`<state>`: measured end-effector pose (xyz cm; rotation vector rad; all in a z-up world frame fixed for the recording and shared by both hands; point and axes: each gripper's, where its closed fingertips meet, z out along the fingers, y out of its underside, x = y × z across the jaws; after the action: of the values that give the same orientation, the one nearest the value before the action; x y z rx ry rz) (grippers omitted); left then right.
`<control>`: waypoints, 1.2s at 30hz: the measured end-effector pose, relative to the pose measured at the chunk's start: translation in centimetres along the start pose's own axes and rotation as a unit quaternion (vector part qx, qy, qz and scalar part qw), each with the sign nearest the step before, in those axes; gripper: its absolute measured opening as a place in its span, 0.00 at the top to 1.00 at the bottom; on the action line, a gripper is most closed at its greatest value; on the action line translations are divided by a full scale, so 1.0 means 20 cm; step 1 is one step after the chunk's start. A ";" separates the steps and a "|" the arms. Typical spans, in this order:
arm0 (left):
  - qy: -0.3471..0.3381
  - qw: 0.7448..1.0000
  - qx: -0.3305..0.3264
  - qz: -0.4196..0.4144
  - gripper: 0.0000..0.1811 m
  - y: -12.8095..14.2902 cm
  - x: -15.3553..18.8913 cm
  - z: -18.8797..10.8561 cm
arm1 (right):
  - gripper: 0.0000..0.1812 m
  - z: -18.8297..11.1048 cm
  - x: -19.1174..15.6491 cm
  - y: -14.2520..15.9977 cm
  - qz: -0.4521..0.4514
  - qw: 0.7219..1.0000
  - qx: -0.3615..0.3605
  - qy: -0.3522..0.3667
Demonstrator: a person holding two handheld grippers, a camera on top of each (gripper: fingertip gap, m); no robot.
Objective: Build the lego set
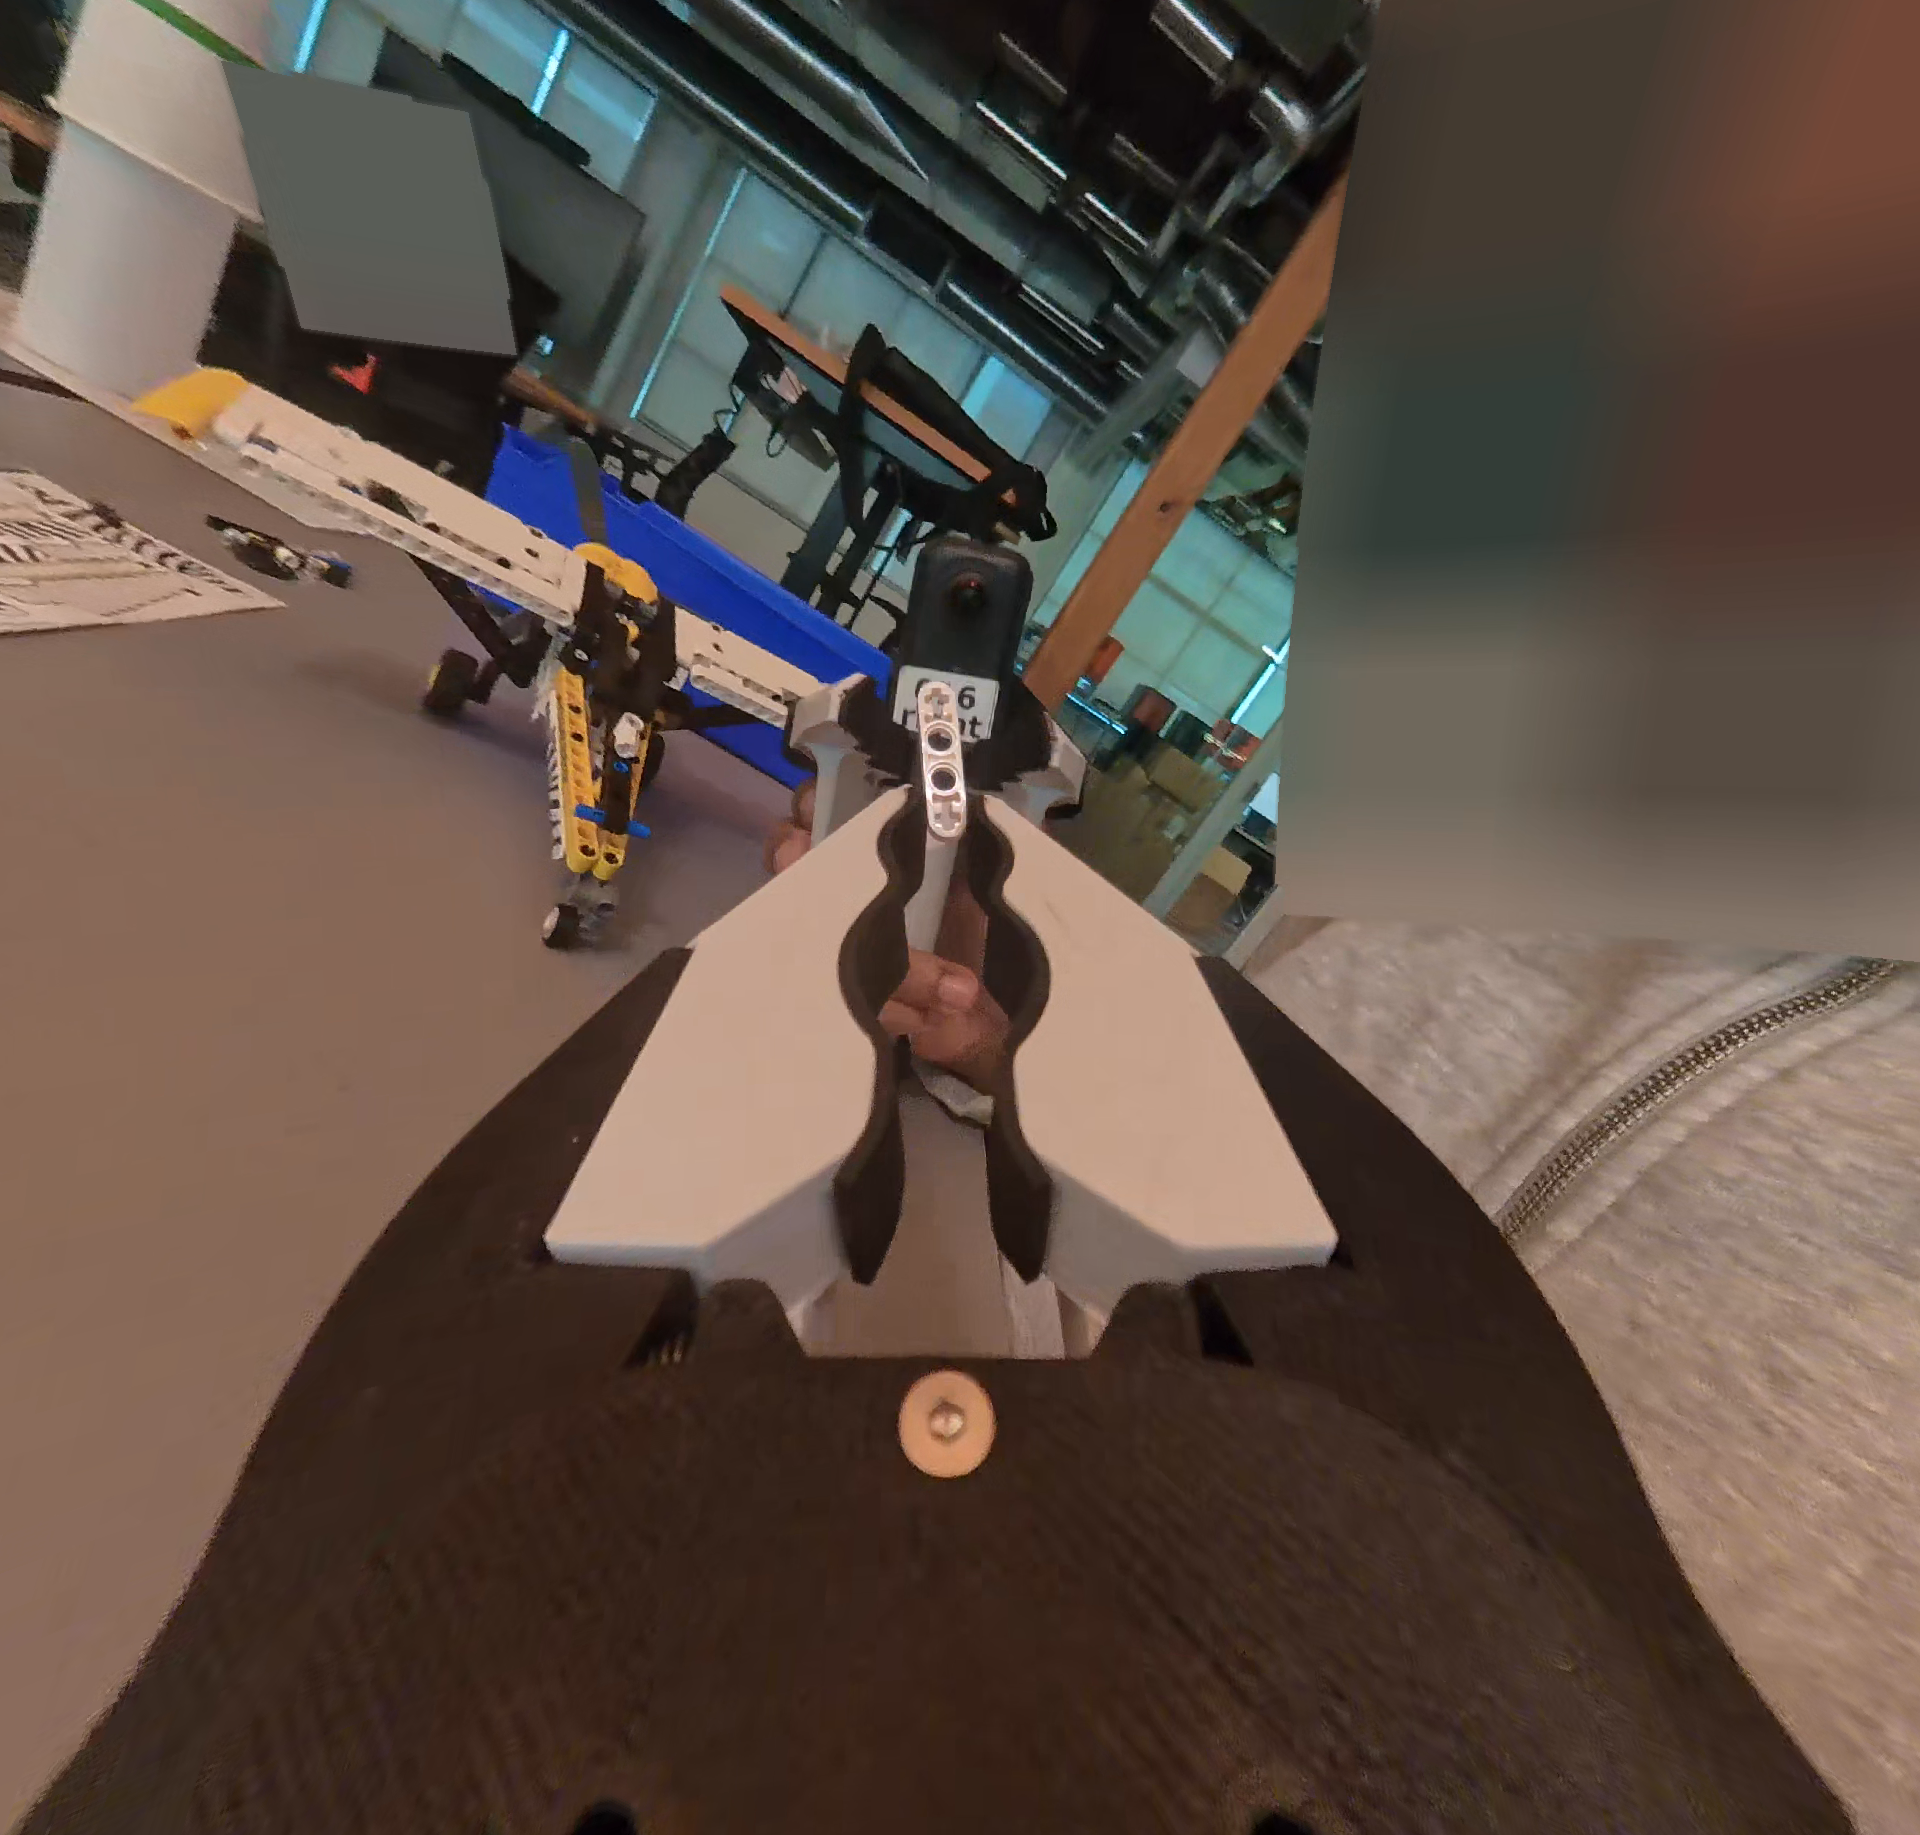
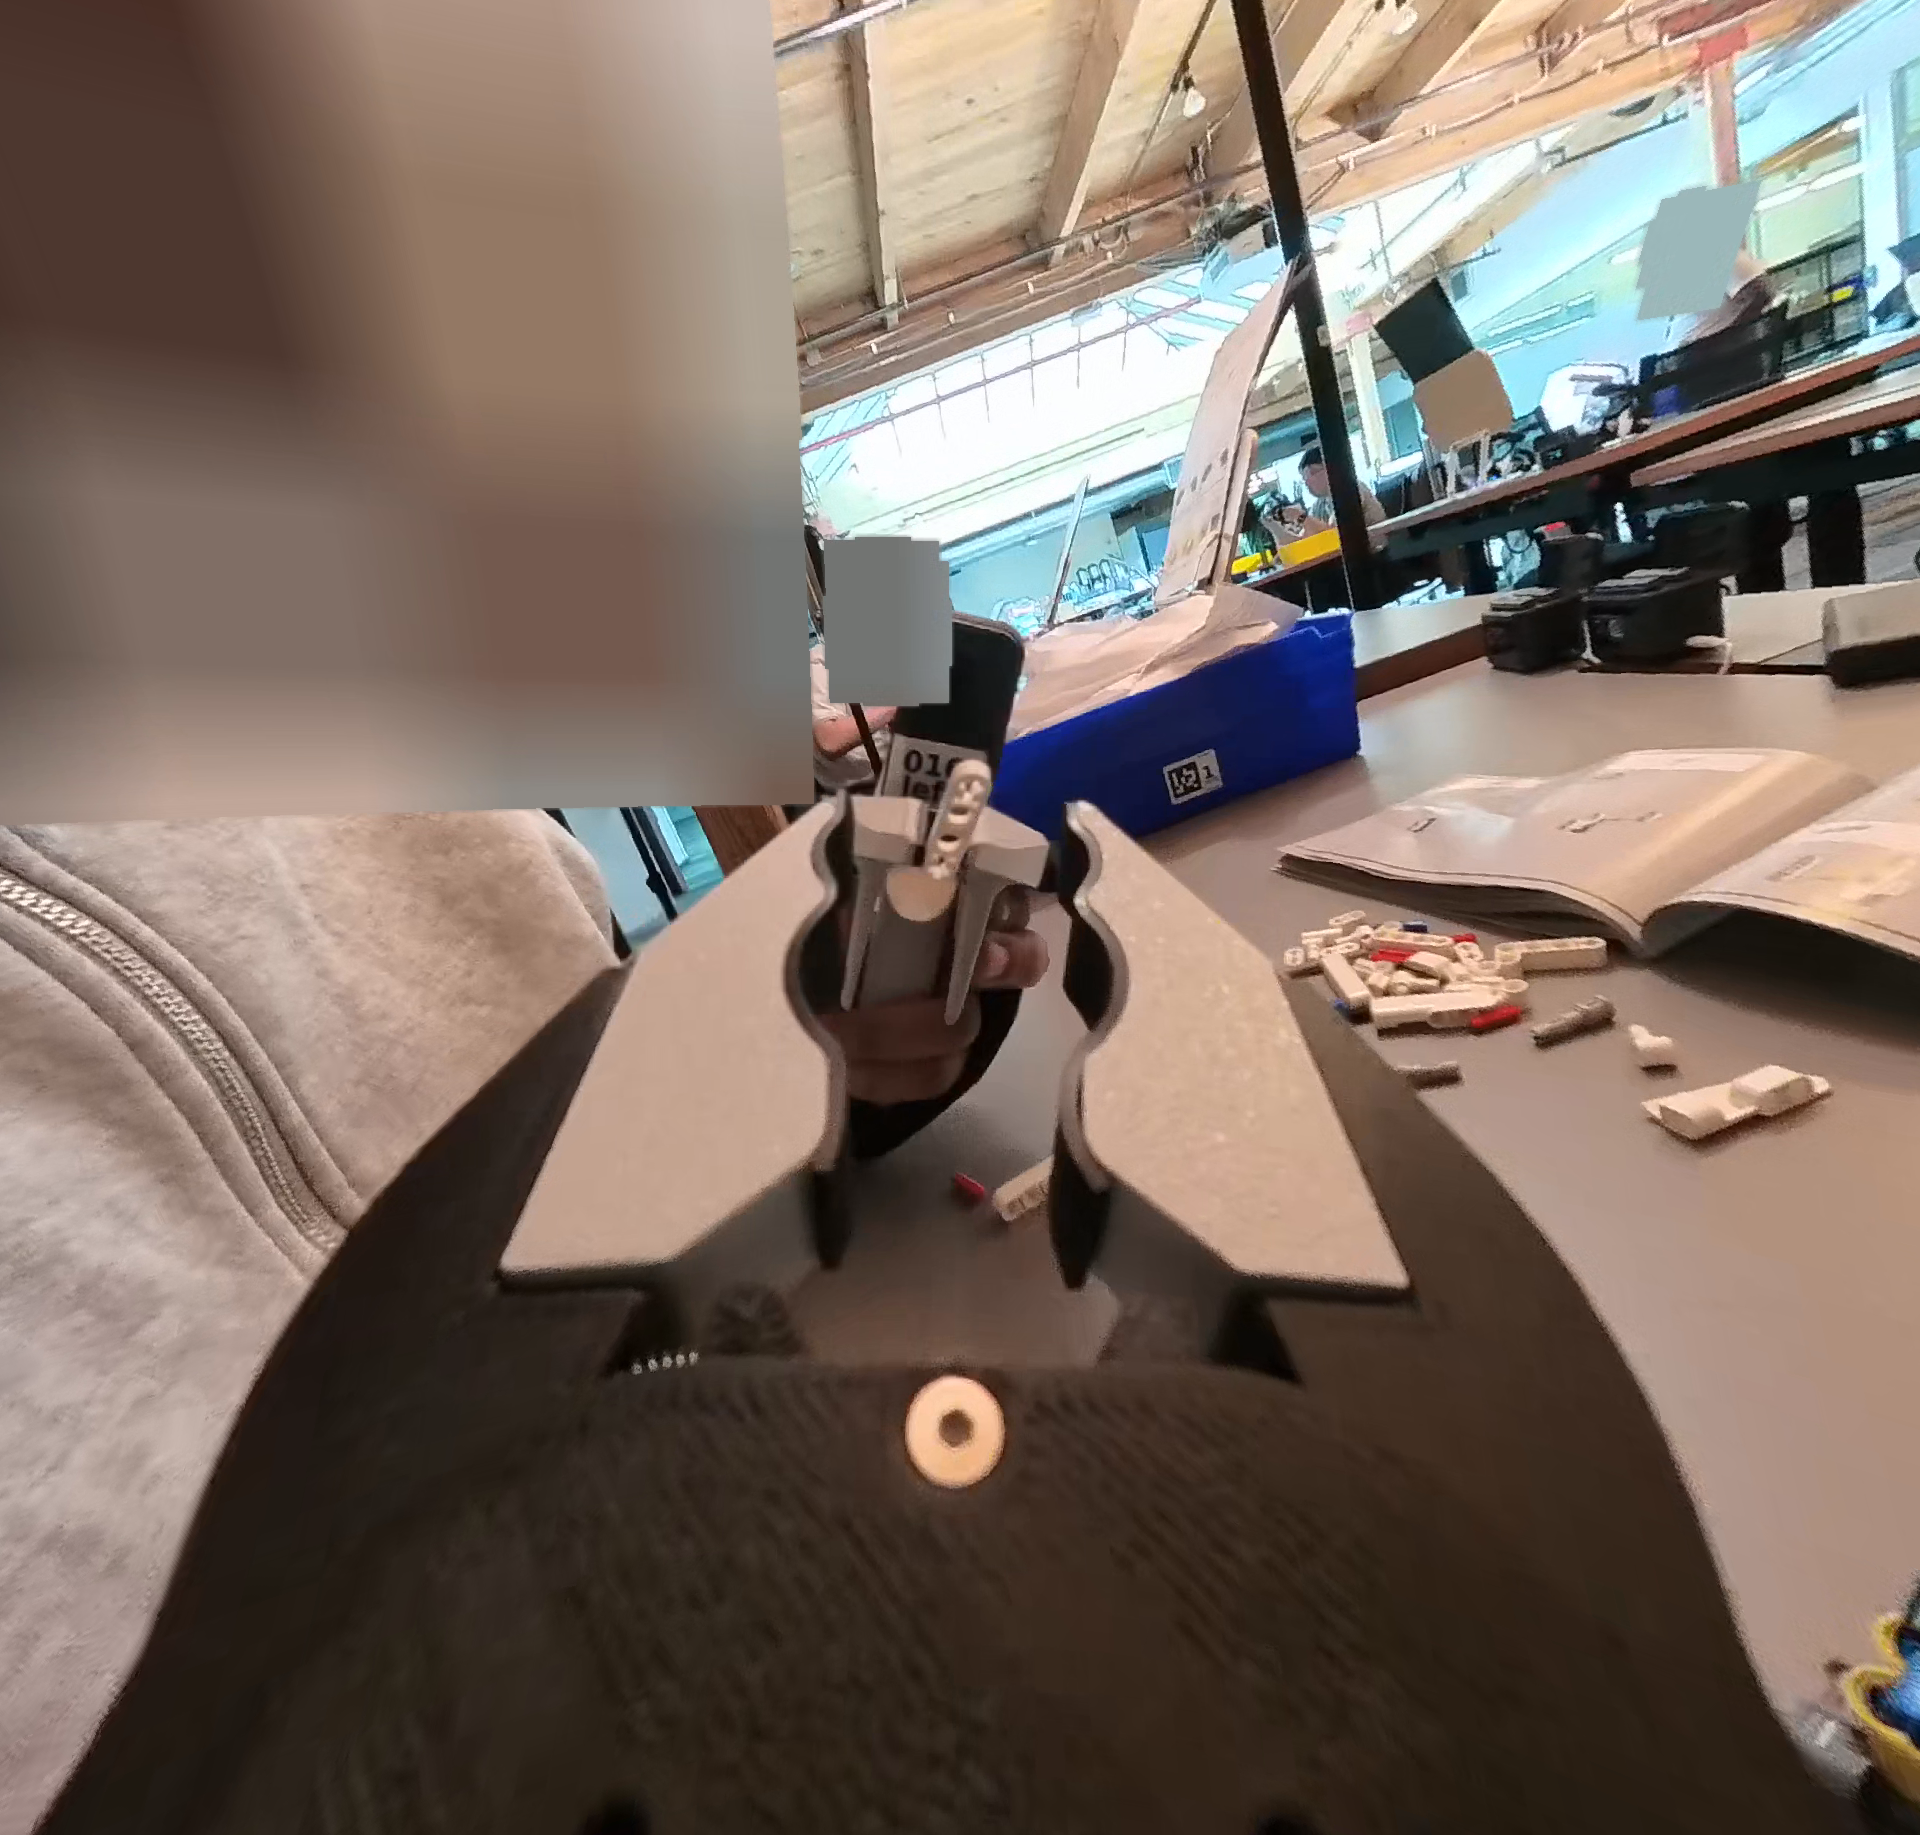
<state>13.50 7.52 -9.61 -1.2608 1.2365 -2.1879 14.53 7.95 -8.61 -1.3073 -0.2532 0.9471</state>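
Between left gripper (image 1: 943,829) tips: white perforated beam (image 1: 945,765) clamped, upright | right gripper (image 2: 951,850) spread wide, empty, facing it | on grey table (image 1: 260,798): yellow-white plane model (image 1: 582,663), loose white pieces (image 2: 1403,975)

We are looking along each gripper's fingers, the two wrist cameras facing each other closely above the grey table (image 2: 1558,1214), both sharing the blue bin (image 1: 727,580).

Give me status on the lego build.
Done: a white-and-yellow plane stands partly built on the table. In hand: the left gripper pinches a small white beam; the right gripper is open, empty. Left: a pile of loose pieces by the open manual.
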 end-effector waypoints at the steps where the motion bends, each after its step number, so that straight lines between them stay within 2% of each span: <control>1: 0.004 1.000 -0.005 0.001 0.97 0.01 0.00 0.01 | 0.82 0.01 0.00 0.01 0.000 1.000 -0.007 0.002; 3: 0.011 1.000 -0.011 0.001 0.97 0.03 0.02 0.01 | 0.86 0.02 -0.01 0.03 -0.001 1.000 -0.018 -0.003; 5: 0.005 1.000 -0.021 0.005 0.97 0.05 0.01 0.02 | 0.96 0.02 -0.02 0.04 -0.009 1.000 -0.028 -0.006; 11: 0.013 0.999 -0.037 -0.022 0.97 0.08 -0.01 0.03 | 0.97 0.02 -0.02 0.05 -0.020 0.999 -0.035 -0.006; 16: 0.014 0.998 -0.063 -0.012 0.97 0.12 0.00 0.05 | 0.97 0.02 -0.04 0.08 -0.014 0.998 -0.051 -0.019; 24: 0.030 0.998 -0.052 -0.029 0.92 0.12 0.01 0.05 | 0.97 0.03 -0.05 0.08 -0.008 0.998 -0.048 -0.028; 30: 0.040 0.997 -0.039 -0.045 0.97 0.12 0.02 0.07 | 0.97 0.03 -0.05 0.06 0.067 0.996 -0.031 -0.056; 36: 0.032 0.998 -0.025 -0.044 0.98 0.10 0.01 0.05 | 0.97 0.03 -0.03 0.05 0.081 0.995 -0.023 -0.046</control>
<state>14.05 5.78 -10.91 -1.2969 1.2922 -2.2897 13.45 7.90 -9.14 -1.3417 -0.2445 1.1462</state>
